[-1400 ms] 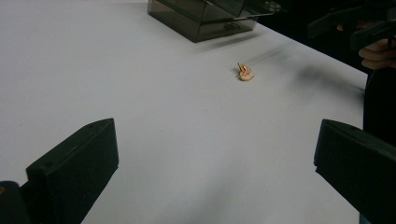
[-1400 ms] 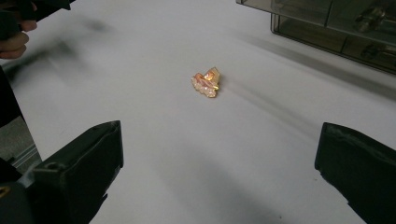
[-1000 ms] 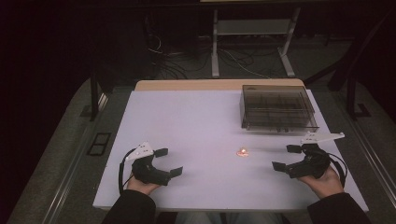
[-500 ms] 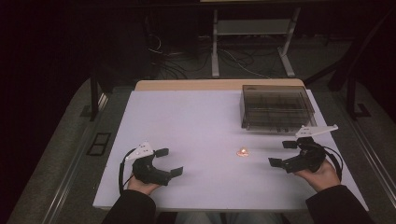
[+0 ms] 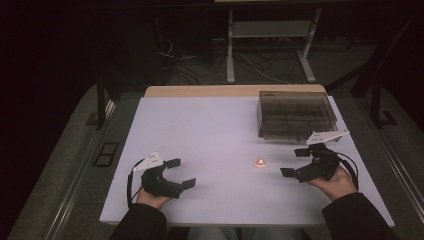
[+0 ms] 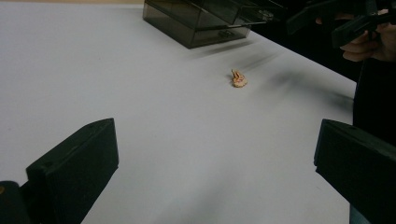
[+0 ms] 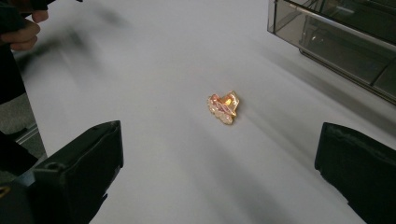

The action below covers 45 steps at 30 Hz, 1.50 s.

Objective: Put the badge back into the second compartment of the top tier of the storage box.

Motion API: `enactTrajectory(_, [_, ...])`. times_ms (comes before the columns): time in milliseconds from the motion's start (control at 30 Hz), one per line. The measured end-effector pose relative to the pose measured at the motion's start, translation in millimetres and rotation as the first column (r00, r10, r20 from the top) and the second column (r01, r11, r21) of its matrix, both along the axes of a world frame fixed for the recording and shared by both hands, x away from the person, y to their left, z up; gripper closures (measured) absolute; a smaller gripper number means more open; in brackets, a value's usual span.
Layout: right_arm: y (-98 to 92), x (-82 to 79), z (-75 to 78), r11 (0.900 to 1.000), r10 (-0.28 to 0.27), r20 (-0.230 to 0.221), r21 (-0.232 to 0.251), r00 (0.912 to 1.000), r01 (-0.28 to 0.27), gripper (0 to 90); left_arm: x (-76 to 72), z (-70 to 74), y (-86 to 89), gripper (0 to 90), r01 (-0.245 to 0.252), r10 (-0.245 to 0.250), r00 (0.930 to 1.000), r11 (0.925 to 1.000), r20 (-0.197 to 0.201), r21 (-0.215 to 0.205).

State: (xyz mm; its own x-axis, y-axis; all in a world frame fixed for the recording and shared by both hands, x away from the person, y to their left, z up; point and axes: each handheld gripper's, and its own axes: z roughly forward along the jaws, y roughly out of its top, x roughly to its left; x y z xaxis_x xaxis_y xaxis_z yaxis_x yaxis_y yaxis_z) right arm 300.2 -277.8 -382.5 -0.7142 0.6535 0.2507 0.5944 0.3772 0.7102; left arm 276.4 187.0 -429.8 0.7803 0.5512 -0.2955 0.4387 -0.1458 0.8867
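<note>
Fingers of the right gripper (image 5: 296,162) stand wide apart with nothing between them, and they point toward the small golden trinket (image 5: 259,162) that lies alone on the white worktop (image 5: 210,130). I judge the wide opening is a preparation: the piece is small and flat, so the fingers need room to come down on both sides of it. From the right gripper view the trinket (image 7: 223,107) sits ahead of the two black fingers (image 7: 79,163), nearly centred between them but well apart from them. The left gripper (image 5: 181,173) rests on the other side of the trinket, farther from it, its fingers also spread and empty; it seems only to wait.

Beyond the trinket, toward the far edge of the worktop, stands a smoky transparent box (image 5: 296,114). It has inner dividers, so probably it is the place where the trinket should go, but this is my guess.

What the trinket really is I cannot say; it looks like a brooch or hair clip with pale beads, and glare hides its details. How the box opens is also not clear. Both forearms are cut off by the lower edge of the high view.
</note>
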Motion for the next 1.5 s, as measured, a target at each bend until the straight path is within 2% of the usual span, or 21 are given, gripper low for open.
enactTrajectory(733, [17.8, 14.6, -9.3, 1.000, 0.028, -0.014, -0.013, 0.9995, -0.028, 0.4, 0.4, -0.7, -0.7, 0.0, 0.008, -0.008, 1.0000, 1.0000, -0.001, -0.002])
enactTrajectory(1200, [31.9, 24.8, -22.3, 0.998, 0.052, -0.037, -0.033, 0.9979, -0.054, 0.4, 0.3, -0.8, -1.3, 0.0, 0.010, -0.010, 0.9999, 0.9999, 0.001, -0.007])
enactTrajectory(1500, [40.4, 29.7, -28.5, 0.997, 0.069, -0.049, -0.025, 0.9965, -0.070, 0.4, 0.7, -1.4, -2.1, 0.0, 0.015, -0.015, 0.9999, 0.9999, -0.003, -0.007])
